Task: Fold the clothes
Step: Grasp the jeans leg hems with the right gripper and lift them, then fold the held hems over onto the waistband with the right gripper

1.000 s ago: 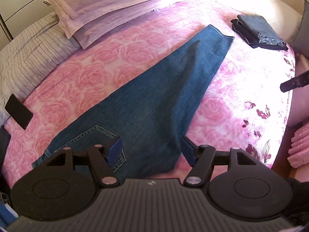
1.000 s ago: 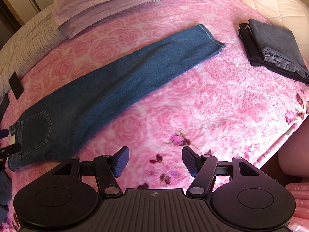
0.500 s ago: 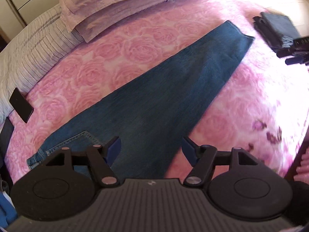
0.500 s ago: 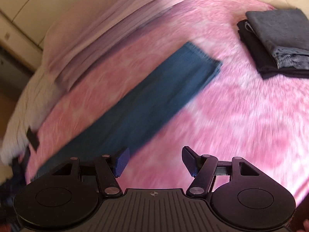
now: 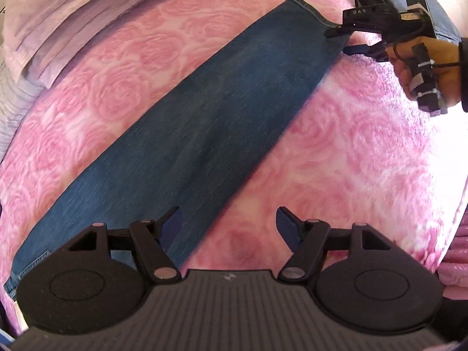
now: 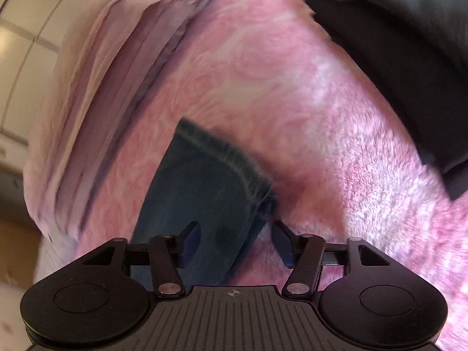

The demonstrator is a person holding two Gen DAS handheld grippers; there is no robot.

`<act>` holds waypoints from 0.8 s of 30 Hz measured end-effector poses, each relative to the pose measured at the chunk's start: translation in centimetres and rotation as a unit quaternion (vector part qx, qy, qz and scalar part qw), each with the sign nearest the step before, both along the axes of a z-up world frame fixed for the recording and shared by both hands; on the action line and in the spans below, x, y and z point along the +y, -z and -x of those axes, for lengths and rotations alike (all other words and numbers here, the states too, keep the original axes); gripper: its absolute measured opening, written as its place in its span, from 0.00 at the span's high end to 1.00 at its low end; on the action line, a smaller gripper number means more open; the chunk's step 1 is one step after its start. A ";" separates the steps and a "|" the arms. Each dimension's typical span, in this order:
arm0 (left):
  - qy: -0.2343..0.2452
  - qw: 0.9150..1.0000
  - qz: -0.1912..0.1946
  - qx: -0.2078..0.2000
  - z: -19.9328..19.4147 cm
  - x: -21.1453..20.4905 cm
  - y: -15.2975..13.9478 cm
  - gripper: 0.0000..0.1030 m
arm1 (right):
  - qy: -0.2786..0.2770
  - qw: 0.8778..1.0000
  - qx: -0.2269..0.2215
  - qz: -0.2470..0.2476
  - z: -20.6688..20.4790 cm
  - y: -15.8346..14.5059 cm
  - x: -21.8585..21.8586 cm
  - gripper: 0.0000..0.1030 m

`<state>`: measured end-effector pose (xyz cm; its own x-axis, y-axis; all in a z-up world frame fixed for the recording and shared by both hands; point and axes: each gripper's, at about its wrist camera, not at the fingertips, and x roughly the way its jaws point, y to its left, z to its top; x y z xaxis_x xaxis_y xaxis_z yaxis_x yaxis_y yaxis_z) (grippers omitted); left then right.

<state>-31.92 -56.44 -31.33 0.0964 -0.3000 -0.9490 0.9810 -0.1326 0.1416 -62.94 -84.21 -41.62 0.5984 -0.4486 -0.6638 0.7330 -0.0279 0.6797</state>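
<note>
Writing: the letters "DAS" are readable in white on the black body of the right gripper (image 5: 340,41) in the left wrist view; I can read no other text.
Pillows (image 5: 73,8): pale pink, along the far left edge of the bed, well apart from both grippers.
Jeans (image 5: 187,140): dark blue, folded in one long strip, flat on the pink rose blanket (image 5: 351,161), diagonal from the near left edge to the far right part of the bed.
Left gripper (image 5: 228,225): jaws spread wide and holding nothing; the left blue pad (image 5: 171,226) is over the near edge of the jeans, the right one over bare blanket.
Open room: a wide bare area of blanket lies right of the jeans, up to the right edge of the bed.
Right gripper: jaws spread, at the hem corner of the jeans (image 6: 204,187); in its own view the hem corner lies between the two pads, not pinched.
Hand (image 5: 427,61): it holds the handle of the right gripper.
Dark folded clothes (image 6: 395,58): at the far right side, near the hem but apart from it; the picture is blurred here.
</note>
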 end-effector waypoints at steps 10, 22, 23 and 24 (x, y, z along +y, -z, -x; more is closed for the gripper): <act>-0.019 1.000 0.015 0.001 -1.2 -0.5 -0.3 0.35 | -0.007 1.000 -0.022 0.016 0.9 -1.4 0.0 0.89; -0.082 0.995 0.061 0.011 -8.7 8.8 -1.8 0.35 | -0.233 0.918 0.166 0.274 -18.5 -16.6 9.7 0.90; -0.091 0.994 0.062 0.012 -10.0 10.1 -1.8 0.35 | -0.266 0.898 0.174 0.303 -21.2 -17.3 12.1 0.90; -0.100 0.993 0.063 0.012 -11.3 11.4 -1.9 0.35 | -0.298 0.878 0.181 0.328 -23.9 -17.6 14.6 0.90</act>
